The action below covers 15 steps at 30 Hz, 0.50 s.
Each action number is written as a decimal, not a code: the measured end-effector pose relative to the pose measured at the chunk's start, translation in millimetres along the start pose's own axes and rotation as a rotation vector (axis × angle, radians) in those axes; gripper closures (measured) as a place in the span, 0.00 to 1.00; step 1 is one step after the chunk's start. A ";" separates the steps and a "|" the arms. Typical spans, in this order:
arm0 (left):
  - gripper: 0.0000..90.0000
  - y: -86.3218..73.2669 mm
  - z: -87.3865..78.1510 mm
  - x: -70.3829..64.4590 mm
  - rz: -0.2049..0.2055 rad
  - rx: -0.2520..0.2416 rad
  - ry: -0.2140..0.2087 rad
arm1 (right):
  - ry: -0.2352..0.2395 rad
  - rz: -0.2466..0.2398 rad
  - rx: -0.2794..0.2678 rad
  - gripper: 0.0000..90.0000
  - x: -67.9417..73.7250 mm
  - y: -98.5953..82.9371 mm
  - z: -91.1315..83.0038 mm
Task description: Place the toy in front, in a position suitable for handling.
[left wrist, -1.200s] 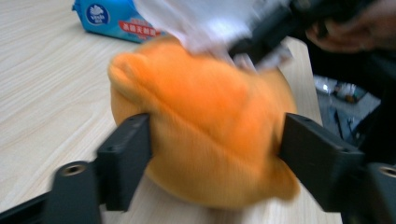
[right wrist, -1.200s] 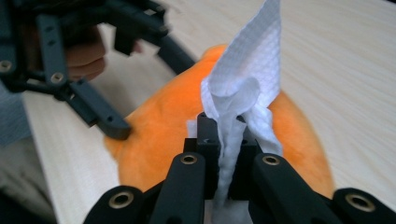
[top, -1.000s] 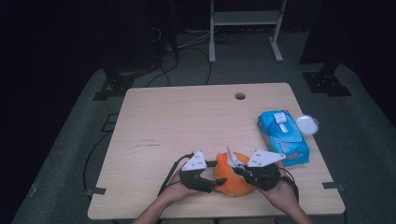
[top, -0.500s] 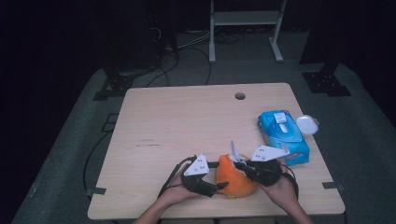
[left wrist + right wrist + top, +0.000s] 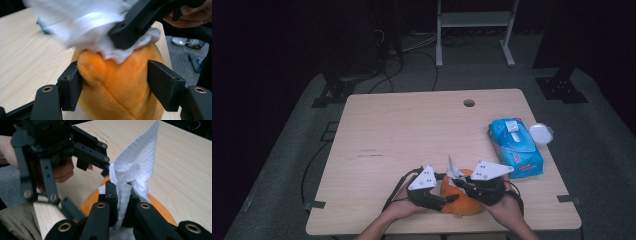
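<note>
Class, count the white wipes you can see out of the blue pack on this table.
1. The wipe is pinched in the right gripper over the orange plush toy. More may be hidden inside the pack.

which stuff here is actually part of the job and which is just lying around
In use:
orange plush toy, clamped by the left gripper
white wipe, pinched in the right gripper, pressed on the toy

Lying about:
blue wipes pack
white round lid beside it

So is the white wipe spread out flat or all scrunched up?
Scrunched up. The right claw pinches the white wipe into a bunched strip, one corner sticking up, over the orange plush toy held by the left claw.
</note>
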State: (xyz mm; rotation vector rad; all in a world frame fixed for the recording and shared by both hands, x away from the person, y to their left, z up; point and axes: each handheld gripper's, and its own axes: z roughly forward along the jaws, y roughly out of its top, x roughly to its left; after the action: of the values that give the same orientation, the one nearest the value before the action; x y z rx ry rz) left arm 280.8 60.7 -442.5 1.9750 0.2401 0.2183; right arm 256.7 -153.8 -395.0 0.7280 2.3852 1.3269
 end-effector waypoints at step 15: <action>0.33 -0.9 -0.6 -2.2 0.025 0.002 -0.003 | 0.004 0.036 0.008 0.94 -6.8 -0.9 -3.5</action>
State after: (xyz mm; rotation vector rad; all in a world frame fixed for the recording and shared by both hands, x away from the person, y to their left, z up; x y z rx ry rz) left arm 278.4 60.9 -443.2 1.9805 0.2140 0.2308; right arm 260.3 -160.5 -393.8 0.7748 2.3923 1.3345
